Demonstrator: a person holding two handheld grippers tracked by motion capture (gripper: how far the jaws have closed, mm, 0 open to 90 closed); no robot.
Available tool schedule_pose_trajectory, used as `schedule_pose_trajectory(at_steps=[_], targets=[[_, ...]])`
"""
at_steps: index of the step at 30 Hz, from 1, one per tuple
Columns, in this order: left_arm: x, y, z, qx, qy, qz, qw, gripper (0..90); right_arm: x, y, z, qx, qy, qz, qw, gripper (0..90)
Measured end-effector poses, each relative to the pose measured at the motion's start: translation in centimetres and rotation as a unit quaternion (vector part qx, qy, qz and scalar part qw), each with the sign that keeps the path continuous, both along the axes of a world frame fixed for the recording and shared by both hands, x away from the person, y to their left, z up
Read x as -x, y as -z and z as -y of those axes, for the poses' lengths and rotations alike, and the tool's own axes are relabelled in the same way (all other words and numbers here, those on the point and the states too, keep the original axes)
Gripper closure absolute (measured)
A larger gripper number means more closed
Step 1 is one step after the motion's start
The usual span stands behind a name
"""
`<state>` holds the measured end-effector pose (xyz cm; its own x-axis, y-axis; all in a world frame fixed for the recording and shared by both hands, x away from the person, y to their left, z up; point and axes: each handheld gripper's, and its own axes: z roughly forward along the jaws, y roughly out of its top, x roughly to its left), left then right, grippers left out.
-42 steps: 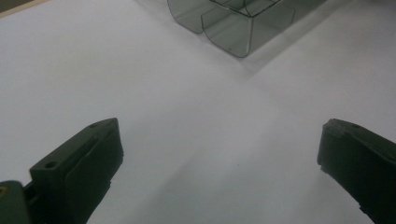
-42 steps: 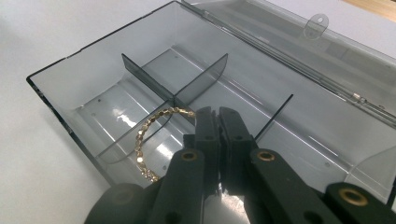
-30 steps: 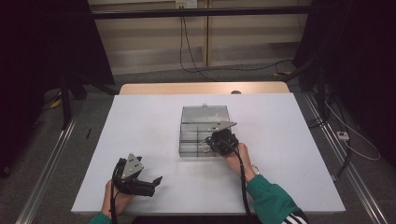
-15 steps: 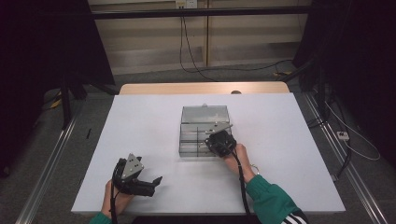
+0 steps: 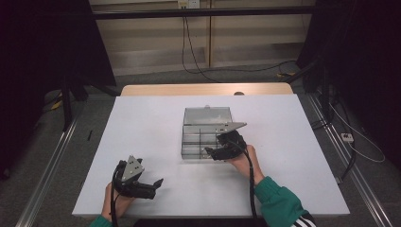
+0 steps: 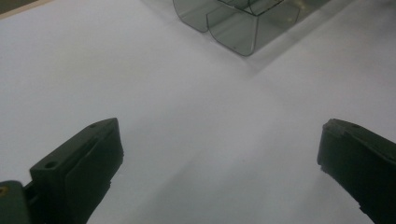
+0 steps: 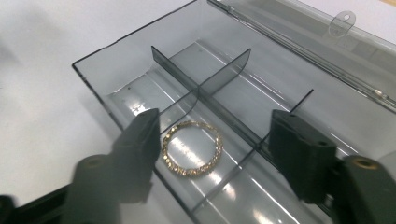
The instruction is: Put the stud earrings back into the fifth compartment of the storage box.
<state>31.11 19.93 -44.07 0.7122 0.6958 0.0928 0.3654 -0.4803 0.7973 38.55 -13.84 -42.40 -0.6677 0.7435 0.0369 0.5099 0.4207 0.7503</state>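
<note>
Since the earlier high-view frames the right gripper (image 5: 222, 150) has barely shifted at the near edge of the clear compartment box (image 5: 206, 135); what changed is its jaws, which have just been opening and now stand fairly wide with nothing pressed between them. We read that as a release: the sparkly gold ring (image 7: 192, 148) lies flat on the floor of a near compartment, just inside the front wall, below and between the open jaws of the right gripper (image 7: 212, 154), touching neither pad as far as we can tell. So the drop into the box looks done, and pulling back clear of the dividers seems the likely next bit. Left gripper (image 5: 150, 185) sits parked on the white surface (image 5: 142, 127) near the front left, well apart from the box, unchanged, jaws spread wide and empty. From the high view we get the layout, lid (image 5: 208, 114) hinged open at the back, but the ring is too small to pick out there; the right gripper view gives the ring and the compartment. Left gripper view (image 6: 219, 172) adds a corner of the box (image 6: 233, 28) far ahead over bare surface.
</note>
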Motion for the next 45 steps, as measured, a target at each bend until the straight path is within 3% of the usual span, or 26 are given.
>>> schedule_pose_trajectory(at_steps=[10,17,34,45], targets=[[-0.1,0.2,0.2,0.0,0.002,-0.002,1.0,0.0,1.0,-0.3,2.0,-0.009,-0.016,-0.018,0.9997,10.0],[-0.1,0.2,0.2,-0.003,0.002,-0.003,1.0,0.0,1.7,-1.0,3.5,-0.029,-0.017,-0.022,0.9992,0.5],[-0.2,0.1,0.1,-0.002,0.002,-0.003,1.0,0.0,3.6,-0.9,7.7,-0.051,0.019,-0.03,0.9981,0.0],[-0.1,0.2,0.1,0.0,0.001,-0.003,1.0,0.0,4.6,-0.3,9.0,-0.037,0.02,-0.045,0.9981,1.5]])
